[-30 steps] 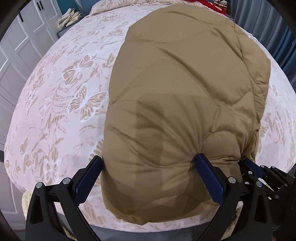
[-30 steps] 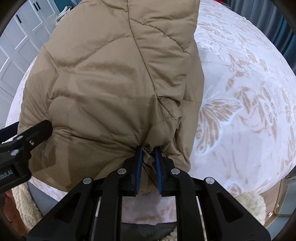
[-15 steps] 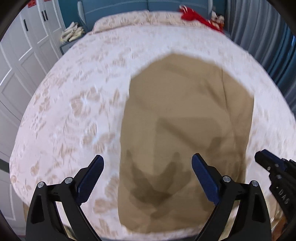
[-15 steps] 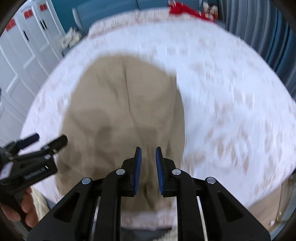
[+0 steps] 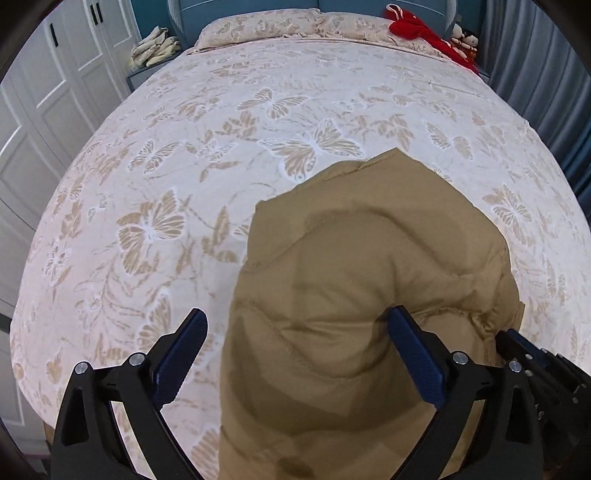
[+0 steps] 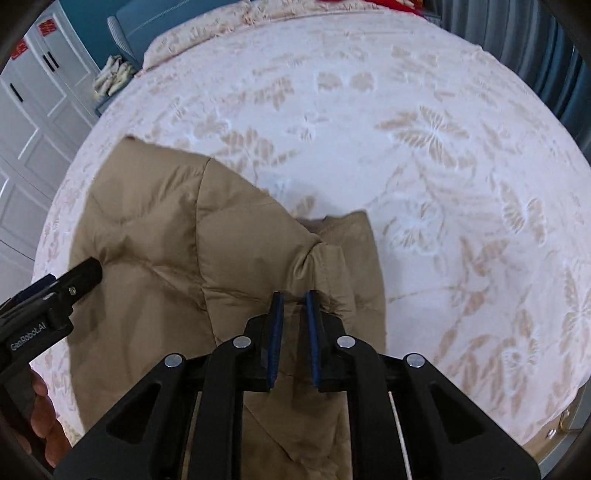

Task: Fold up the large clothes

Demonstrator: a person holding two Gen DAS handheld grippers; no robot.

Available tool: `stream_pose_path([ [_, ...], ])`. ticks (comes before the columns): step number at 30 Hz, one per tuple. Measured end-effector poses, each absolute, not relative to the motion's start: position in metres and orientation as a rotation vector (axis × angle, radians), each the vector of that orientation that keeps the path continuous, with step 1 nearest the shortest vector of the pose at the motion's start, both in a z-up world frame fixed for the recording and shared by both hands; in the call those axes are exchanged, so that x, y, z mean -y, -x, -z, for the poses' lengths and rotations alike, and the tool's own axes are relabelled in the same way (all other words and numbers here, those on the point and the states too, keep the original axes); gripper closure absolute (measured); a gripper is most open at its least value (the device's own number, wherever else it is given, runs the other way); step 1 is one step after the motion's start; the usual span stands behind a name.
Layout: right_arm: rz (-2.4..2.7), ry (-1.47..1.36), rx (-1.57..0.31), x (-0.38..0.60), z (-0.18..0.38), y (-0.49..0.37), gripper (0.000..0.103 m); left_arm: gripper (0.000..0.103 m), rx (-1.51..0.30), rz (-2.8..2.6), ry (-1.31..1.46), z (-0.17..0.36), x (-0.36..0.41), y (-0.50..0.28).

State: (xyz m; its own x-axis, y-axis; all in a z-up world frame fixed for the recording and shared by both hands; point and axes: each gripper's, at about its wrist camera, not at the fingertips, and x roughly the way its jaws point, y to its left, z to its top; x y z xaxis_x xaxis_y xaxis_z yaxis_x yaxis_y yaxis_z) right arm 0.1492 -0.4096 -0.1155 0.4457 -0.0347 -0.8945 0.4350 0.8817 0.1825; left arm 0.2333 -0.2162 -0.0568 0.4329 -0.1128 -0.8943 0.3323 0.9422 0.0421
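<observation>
Right gripper [image 6: 295, 295]: jaws nearly together and they've just nipped in further, pinching a puckered fold at the jacket's near right edge.
Left gripper [image 5: 295, 314]: spread wide, pointing steeply down. The jacket fills the gap between the jaws, but I can't see either pad pressing on it.
Hand [image 6: 40, 417]: bare fingers at the lower left of the right view, wrapped round the left gripper's handle.
Writing: "GeoRobot.AI" in white on the left gripper's body [image 6: 27, 345].
Jacket [image 5: 369, 258]: tan, quilted, lying on the bed ahead of and below both grippers.
Long axis: runs from the near bed edge away toward the headboard.
Who's nearer: about level. Right sits on the right edge, left on the left edge, so my guess is a fold carried forward by both together.
Bed [image 5: 221, 147]: butterfly-print cover, bare beyond the jacket.
Far end: pillow [image 5: 258, 26] and a red cloth [image 5: 413, 26] at the headboard.
Wardrobe [image 6: 33, 92]: red stickers on the doors, too small to read.
</observation>
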Motion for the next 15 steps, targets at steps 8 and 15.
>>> stream_pose_path([
  [8, 0.316, -0.388, -1.113, 0.4, 0.146, -0.159, 0.093, 0.005, -1.09, 0.276, -0.23, 0.083, 0.224, -0.237],
  [15, 0.326, -0.363, -1.122, 0.396, 0.157, -0.164, 0.093, 0.005, -1.086, 0.263, -0.245, 0.095, 0.229, -0.237],
])
